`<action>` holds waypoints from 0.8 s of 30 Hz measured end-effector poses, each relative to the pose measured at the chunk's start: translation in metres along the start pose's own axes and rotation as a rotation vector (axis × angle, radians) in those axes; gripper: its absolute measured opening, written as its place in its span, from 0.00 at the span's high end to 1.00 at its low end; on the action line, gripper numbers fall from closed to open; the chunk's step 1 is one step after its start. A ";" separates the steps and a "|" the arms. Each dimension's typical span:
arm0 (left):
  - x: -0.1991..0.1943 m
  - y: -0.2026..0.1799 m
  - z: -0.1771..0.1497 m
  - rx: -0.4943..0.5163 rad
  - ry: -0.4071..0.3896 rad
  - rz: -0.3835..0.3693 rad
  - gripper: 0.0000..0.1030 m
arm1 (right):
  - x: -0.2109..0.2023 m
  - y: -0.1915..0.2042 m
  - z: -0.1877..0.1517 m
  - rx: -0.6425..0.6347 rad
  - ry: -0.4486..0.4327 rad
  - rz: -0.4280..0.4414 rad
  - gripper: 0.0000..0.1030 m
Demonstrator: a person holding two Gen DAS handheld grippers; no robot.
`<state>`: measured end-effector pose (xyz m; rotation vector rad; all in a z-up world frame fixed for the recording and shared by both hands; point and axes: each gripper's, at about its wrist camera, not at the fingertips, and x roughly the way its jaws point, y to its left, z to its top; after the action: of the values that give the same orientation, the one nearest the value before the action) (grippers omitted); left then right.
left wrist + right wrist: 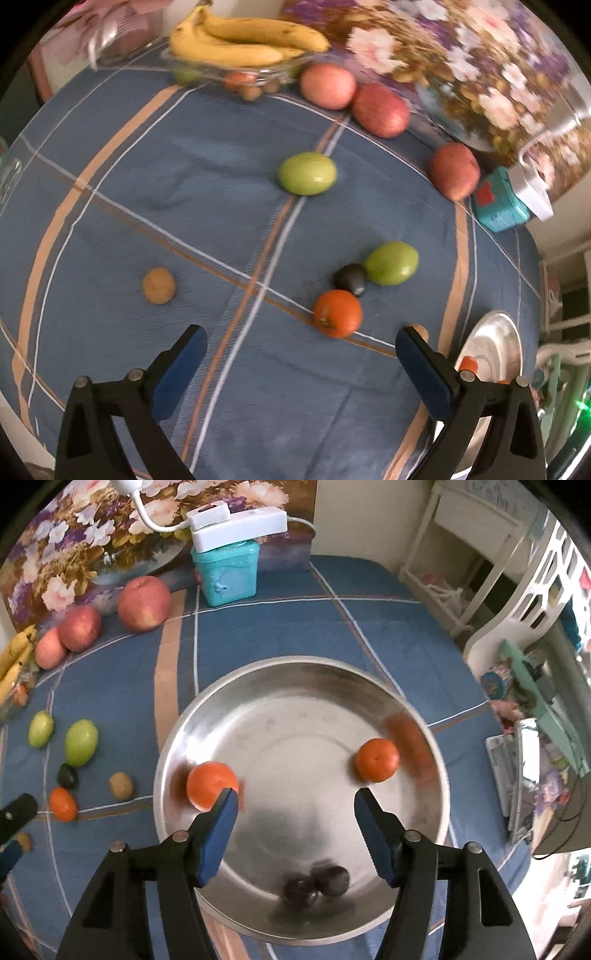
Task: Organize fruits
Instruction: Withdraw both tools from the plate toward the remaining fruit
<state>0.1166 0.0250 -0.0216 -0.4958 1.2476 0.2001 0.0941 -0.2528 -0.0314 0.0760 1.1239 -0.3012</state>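
Observation:
My left gripper [301, 339] is open and empty above the blue checked cloth, just short of an orange tangerine [337, 313], a dark plum [351, 279] and a green fruit [392, 263]. Another green fruit [307, 173] lies farther off. A brown kiwi [159, 285] lies to the left. My right gripper [295, 799] is open and empty over a steel bowl [207, 716] that holds two tangerines [211, 785] [376, 759] and two dark plums [317, 882]. The bowl's rim shows in the left wrist view [495, 339].
Three red apples [380, 110] line the far edge by a flowered picture [461, 66]. A glass dish [258, 70] holds bananas [243, 40]. A teal box [227, 572] with a white device [236, 522] on top stands behind the bowl. The table's right edge faces white furniture [498, 590].

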 end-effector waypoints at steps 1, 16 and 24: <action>0.001 0.002 0.000 -0.011 0.000 0.004 0.00 | -0.001 0.001 0.000 -0.001 -0.001 0.010 0.35; -0.017 0.038 -0.002 -0.114 -0.012 -0.027 0.00 | -0.016 0.029 -0.010 -0.053 -0.036 0.251 0.07; -0.019 0.051 0.005 -0.131 -0.016 -0.017 0.00 | -0.027 0.046 -0.011 -0.072 -0.066 0.364 0.07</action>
<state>0.0941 0.0740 -0.0154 -0.6167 1.2194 0.2726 0.0869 -0.2010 -0.0161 0.2030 1.0320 0.0613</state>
